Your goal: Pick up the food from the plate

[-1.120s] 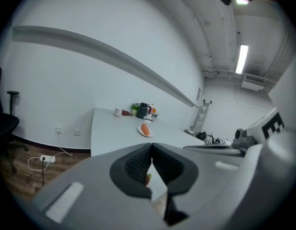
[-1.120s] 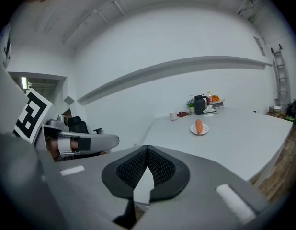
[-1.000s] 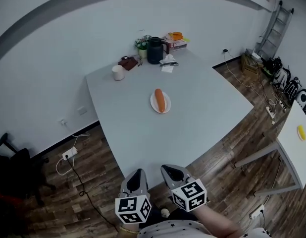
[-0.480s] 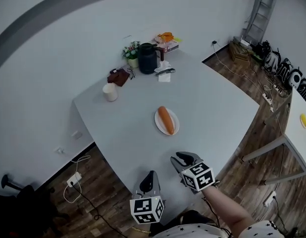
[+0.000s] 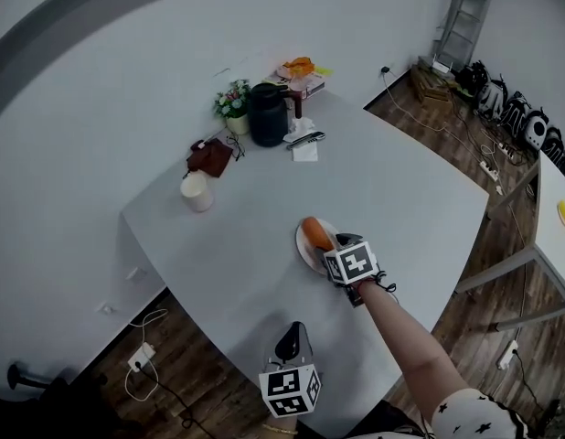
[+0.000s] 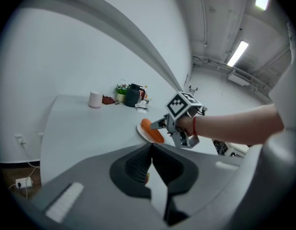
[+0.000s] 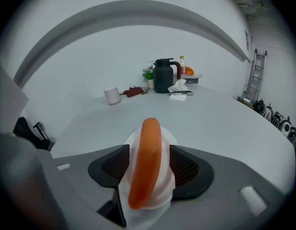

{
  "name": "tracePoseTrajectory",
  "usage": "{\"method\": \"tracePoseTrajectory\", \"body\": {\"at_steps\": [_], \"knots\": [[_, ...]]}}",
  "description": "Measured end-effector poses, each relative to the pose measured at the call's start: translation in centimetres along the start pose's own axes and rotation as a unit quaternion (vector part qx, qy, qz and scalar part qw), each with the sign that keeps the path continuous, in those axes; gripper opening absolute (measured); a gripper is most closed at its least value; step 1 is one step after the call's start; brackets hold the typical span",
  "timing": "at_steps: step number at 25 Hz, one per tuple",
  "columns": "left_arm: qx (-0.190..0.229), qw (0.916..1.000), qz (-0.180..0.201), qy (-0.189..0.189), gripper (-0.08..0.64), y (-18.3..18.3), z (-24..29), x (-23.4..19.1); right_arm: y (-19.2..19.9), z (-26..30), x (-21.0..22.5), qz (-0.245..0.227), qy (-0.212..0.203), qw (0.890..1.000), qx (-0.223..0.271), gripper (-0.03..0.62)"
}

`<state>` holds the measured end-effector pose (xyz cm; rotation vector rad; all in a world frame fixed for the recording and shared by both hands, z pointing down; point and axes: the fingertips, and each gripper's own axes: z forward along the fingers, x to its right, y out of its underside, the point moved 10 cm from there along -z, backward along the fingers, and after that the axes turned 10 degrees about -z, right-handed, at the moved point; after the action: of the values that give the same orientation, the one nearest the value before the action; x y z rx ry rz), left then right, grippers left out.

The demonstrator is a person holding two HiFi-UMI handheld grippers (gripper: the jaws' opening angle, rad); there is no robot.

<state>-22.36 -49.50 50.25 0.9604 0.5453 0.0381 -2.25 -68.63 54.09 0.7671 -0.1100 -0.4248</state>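
Note:
An orange sausage [image 5: 313, 230] lies on a small white plate [image 5: 305, 252] in the middle of the grey table [image 5: 410, 190]. My right gripper [image 5: 330, 242] reaches over the plate's near side. Its jaws are opening and stand on either side of the sausage [image 7: 145, 162], and the pads [image 7: 188, 169] do not press on it. The plate [image 7: 166, 188] shows under the sausage between the jaws. My left gripper [image 5: 294, 332] hangs low at the table's front edge, shut and empty. From the left gripper view, the right gripper [image 6: 160, 124] is at the sausage [image 6: 152, 130].
At the table's far end stand a black kettle [image 5: 266, 114], a white cup [image 5: 197, 191], a flower pot [image 5: 232, 99], a brown pouch [image 5: 210, 156], napkins [image 5: 303, 140] and food packets [image 5: 301, 69]. A second table [image 5: 552, 236] and a ladder [image 5: 456, 7] are on the right.
My right gripper has moved forward from the table's front edge to the plate, and its jaws have opened around the sausage. The left gripper has stayed low near the edge.

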Motion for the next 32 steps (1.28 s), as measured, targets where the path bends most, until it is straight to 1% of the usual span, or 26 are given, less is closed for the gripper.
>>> {"method": "tracePoseTrajectory", "body": {"at_steps": [2, 3, 4, 7, 8, 10, 12, 16, 18, 20, 23, 26, 29, 32], "knots": [[-0.005, 1.0, -0.002, -0.002, 0.008, -0.3, 0.9, -0.4, -0.5, 2.1, 0.6, 0.003, 0.008, 1.0, -0.028, 0.252], [-0.007, 1.0, -0.004, -0.003, 0.008, -0.6, 1.3, -0.7, -0.7, 3.0, 0.8, 0.004, 0.01, 0.999, -0.04, 0.273], [-0.008, 0.9999, -0.006, -0.003, 0.008, -0.9, 1.6, -0.9, -0.9, 3.7, 0.8, 0.002, 0.01, 0.999, -0.053, 0.278], [-0.009, 0.9999, -0.012, -0.002, 0.008, -1.6, 2.3, -1.6, -1.8, 5.2, 0.3, -0.022, 0.02, 0.996, -0.084, 0.273], [-0.01, 0.9999, -0.013, -0.003, 0.008, -1.7, 2.4, -1.7, -1.9, 5.5, 0.1, -0.027, 0.021, 0.995, -0.092, 0.258], [-0.011, 0.9998, -0.015, -0.005, 0.008, -1.7, 2.7, -2.0, -1.9, 5.8, 0.0, -0.013, 0.017, 0.995, -0.095, 0.224], [-0.012, 0.9997, -0.018, -0.008, 0.008, -1.7, 2.9, -2.1, -1.7, 6.0, 0.1, -0.001, 0.013, 0.996, -0.09, 0.219], [-0.016, 0.9996, -0.02, -0.011, 0.008, -1.6, 2.5, -1.9, -1.4, 5.4, -0.2, -0.01, 0.021, 0.996, -0.085, 0.218], [-0.012, 0.9997, -0.018, -0.008, 0.008, -1.7, 2.1, -1.4, -1.0, 3.9, -0.5, -0.018, 0.025, 0.998, -0.055, 0.218], [-0.003, 0.9998, -0.017, -0.008, 0.008, -1.9, 1.8, -1.2, -1.3, 1.6, -0.9, -0.023, 0.016, 1.0, 0.004, 0.218], [0.004, 0.9998, -0.017, -0.011, 0.008, -1.6, 0.7, -0.6, -0.9, -3.3, -2.4, -0.019, -0.006, 0.996, 0.084, 0.218], [0.006, 0.9998, -0.019, -0.008, 0.008, -0.9, -1.7, 0.4, 1.0, -9.1, -4.4, 0.009, -0.034, 0.99, 0.138, 0.218], [0.029, 0.9993, -0.025, -0.001, 0.008, -1.2, -3.0, 1.5, 2.7, -13.9, -5.4, 0.046, -0.06, 0.98, 0.184, 0.218], [0.033, 0.9992, -0.023, 0.004, 0.008, -0.9, -4.9, 2.7, 5.7, -18.1, -6.8, 0.087, -0.074, 0.972, 0.204, 0.218]]}}
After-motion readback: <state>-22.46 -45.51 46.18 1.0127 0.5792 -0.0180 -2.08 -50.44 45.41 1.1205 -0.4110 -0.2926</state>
